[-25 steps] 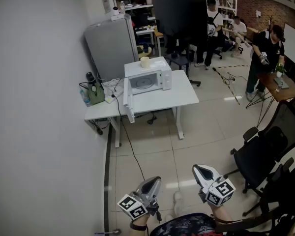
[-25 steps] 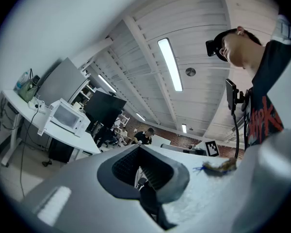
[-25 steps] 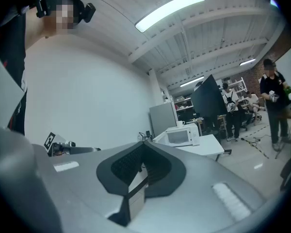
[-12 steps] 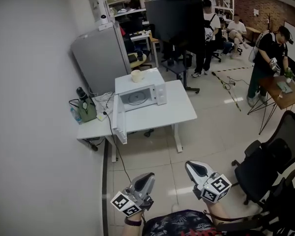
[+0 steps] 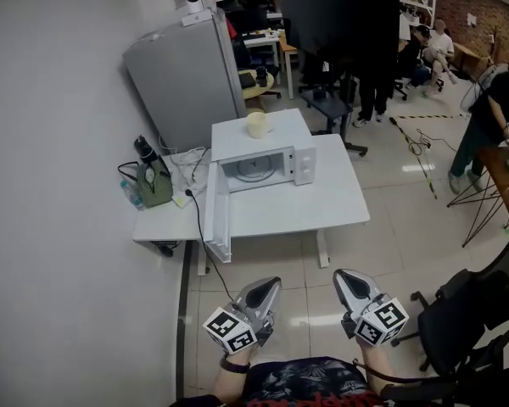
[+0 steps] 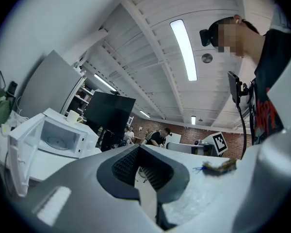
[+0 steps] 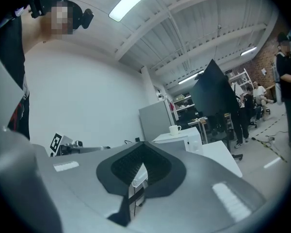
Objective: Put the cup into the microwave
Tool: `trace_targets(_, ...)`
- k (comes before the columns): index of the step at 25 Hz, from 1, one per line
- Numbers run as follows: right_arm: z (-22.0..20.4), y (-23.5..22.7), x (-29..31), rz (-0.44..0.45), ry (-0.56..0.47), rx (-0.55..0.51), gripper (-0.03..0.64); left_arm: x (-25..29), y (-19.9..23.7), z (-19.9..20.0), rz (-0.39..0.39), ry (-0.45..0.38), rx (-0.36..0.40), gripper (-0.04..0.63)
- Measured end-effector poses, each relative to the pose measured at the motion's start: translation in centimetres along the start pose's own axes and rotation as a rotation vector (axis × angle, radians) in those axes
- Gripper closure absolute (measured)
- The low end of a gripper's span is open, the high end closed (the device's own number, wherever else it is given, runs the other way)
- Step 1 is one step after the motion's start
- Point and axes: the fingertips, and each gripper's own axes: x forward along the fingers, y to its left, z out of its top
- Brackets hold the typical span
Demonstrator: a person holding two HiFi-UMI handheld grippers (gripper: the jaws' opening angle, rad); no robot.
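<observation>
Microwave (image 5: 263,153) nearer than before, cup (image 5: 256,124) atop it

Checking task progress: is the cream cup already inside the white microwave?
No, the cream cup stands on top of the white microwave, whose door is open.

the black chair (image 5: 475,312) is cut off by the head view's right edge, as is a standing person (image 5: 495,113). the microwave (image 7: 191,142) is partly hidden behind the right gripper (image 7: 140,154).
</observation>
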Motion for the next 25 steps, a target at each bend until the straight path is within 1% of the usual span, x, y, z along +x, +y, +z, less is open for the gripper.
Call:
trace_targets(4, 0.4, -3.4, 9.6, -0.041, 0.005, 0.001, 0.620, 2.6, 10.5, 2.5, 0.015, -0.005, 0.005, 0.595)
trace_targets(7, 1.3, -5.0, 15.6, -0.056, 0.009, 0.020, 0.620, 4.6, 16.4, 4.8, 0.012, 0.003, 0.019, 0.594)
trace_targets(8, 1.4, -5.5, 17.4, -0.059, 0.014, 0.019, 0.620, 5.3, 18.3, 5.5, 0.007, 0.007, 0.028, 0.577)
trace_targets(11, 1.7, -6.9, 22.1, -0.069, 0.028, 0.017, 0.620, 7.5, 23.3, 8.2, -0.003, 0.030, 0.073, 0.477)
trace_targets(14, 2.1, -9.0, 25.5, -0.084, 0.050, 0.020, 0.620, 9.8, 27.2, 11.3, 0.002, 0.077, 0.176, 0.383)
trace_targets(17, 2.1, -11.4, 28.0, -0.088, 0.057, 0.036, 0.620, 12.3, 31.3, 12.9, 0.015, 0.169, 0.272, 0.239)
trace_targets(18, 2.1, -12.1, 28.6, -0.085, 0.056, 0.040, 0.620, 13.1, 32.7, 13.2, 0.021, 0.197, 0.294, 0.159)
trace_targets(19, 2.2, -13.0, 29.1, -0.082, 0.052, 0.044, 0.620, 14.0, 34.1, 13.5, 0.023, 0.223, 0.308, 0.132)
trace_targets(20, 2.3, -13.9, 29.6, -0.079, 0.045, 0.049, 0.620, 15.1, 35.6, 13.7, 0.025, 0.245, 0.313, 0.127)
trace_targets(22, 2.8, -16.1, 30.2, -0.081, 0.024, 0.064, 0.620, 17.8, 39.1, 14.0, 0.047, 0.281, 0.291, 0.126)
trace_targets(23, 3.2, -17.3, 30.4, -0.084, 0.010, 0.073, 0.620, 19.4, 41.0, 14.1, 0.072, 0.303, 0.280, 0.124)
trace_targets(25, 3.6, -19.6, 30.6, -0.094, -0.015, 0.096, 0.620, 22.7, 45.1, 13.6, 0.151, 0.352, 0.260, 0.121)
